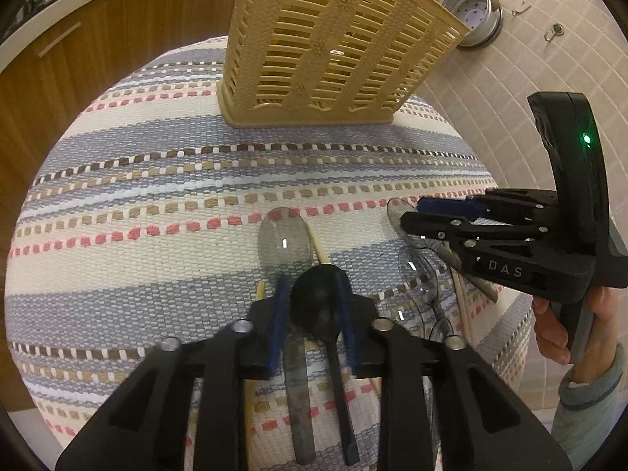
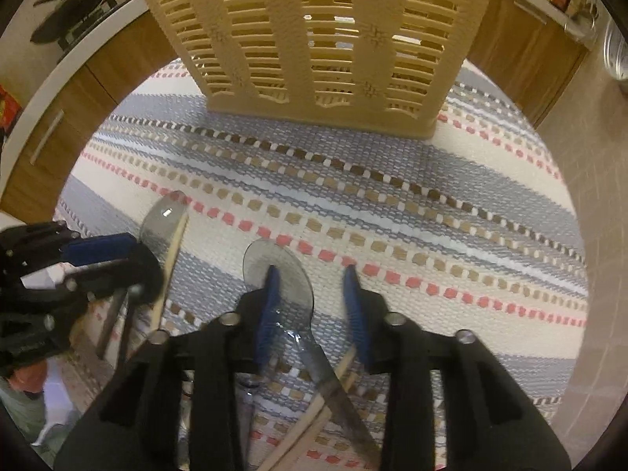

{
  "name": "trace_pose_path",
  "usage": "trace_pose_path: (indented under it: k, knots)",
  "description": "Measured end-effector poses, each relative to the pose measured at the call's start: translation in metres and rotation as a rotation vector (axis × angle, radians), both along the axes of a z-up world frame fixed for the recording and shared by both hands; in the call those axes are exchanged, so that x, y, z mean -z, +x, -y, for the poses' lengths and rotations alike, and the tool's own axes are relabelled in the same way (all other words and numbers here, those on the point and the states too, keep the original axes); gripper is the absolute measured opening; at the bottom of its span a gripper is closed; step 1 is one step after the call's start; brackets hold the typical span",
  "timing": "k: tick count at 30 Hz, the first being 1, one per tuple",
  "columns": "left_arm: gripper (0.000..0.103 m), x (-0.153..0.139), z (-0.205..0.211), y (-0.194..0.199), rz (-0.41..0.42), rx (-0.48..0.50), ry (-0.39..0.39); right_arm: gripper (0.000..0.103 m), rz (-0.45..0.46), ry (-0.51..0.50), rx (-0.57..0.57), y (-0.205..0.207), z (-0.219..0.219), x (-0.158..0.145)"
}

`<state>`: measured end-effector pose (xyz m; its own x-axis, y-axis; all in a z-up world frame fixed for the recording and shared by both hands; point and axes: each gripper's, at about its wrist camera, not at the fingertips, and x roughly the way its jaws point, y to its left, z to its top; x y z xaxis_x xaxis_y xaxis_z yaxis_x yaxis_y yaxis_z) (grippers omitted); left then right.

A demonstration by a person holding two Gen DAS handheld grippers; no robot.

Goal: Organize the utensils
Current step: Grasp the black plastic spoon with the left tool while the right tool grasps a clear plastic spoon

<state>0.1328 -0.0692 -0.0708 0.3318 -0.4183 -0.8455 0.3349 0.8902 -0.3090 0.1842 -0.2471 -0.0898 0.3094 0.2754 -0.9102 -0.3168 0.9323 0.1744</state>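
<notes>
The only legible writing is "DAS", in pale letters on the side of the right gripper [image 1: 428,216] as the left wrist view shows it; the beige slatted basket [image 1: 329,47] carries no label that can be read.

On the striped cloth [image 1: 157,180] covering the worktop lie the utensils: one black spoon [image 1: 320,298], three clear plastic spoons at a count, though the right-hand cluster overlaps and may hide more, and several pale chopsticks [image 1: 316,243] whose number cannot be told.

The left gripper [image 1: 312,310] has its blue pads either side of the black spoon's bowl, jaws narrowed about it; whether they press it firmly is not certain; a clear spoon [image 1: 284,239] lies just beyond, its grey handle running back beneath the gripper.

In the right wrist view the right gripper [image 2: 312,306] stands wide apart, holding nothing; a clear spoon [image 2: 274,274] lies on the cloth between its fingers, touching neither visibly.

The basket stands upright at the far side of the cloth, well apart from the utensils.
</notes>
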Motion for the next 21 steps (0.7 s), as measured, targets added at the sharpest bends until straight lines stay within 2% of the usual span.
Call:
trace_pose_path:
  k: [4,9,16,18,19,21]
  knots:
    - [0.001,-0.003,0.003,-0.003,0.007,0.010,-0.006,0.006,0.011,0.008,0.010,-0.006,0.003,-0.001]
    - [0.000,-0.011,0.007,-0.006,0.031,0.018,-0.035,0.003,0.033,-0.021,0.054,-0.013,0.008,-0.005]
    - [0.000,-0.015,0.009,0.009,0.033,0.025,-0.074,0.003,0.051,0.026,0.145,-0.006,0.034,-0.013]
    - [0.000,-0.017,0.012,0.014,0.029,0.032,-0.077,0.005,0.066,0.041,0.164,-0.005,0.038,-0.017]
    - [0.000,-0.018,0.014,0.019,0.028,0.034,-0.074,0.011,0.051,0.073,0.153,-0.004,0.042,-0.017]
    - [0.000,-0.017,0.014,0.020,0.029,0.036,-0.072,0.032,0.012,0.151,0.132,-0.001,0.045,-0.016]
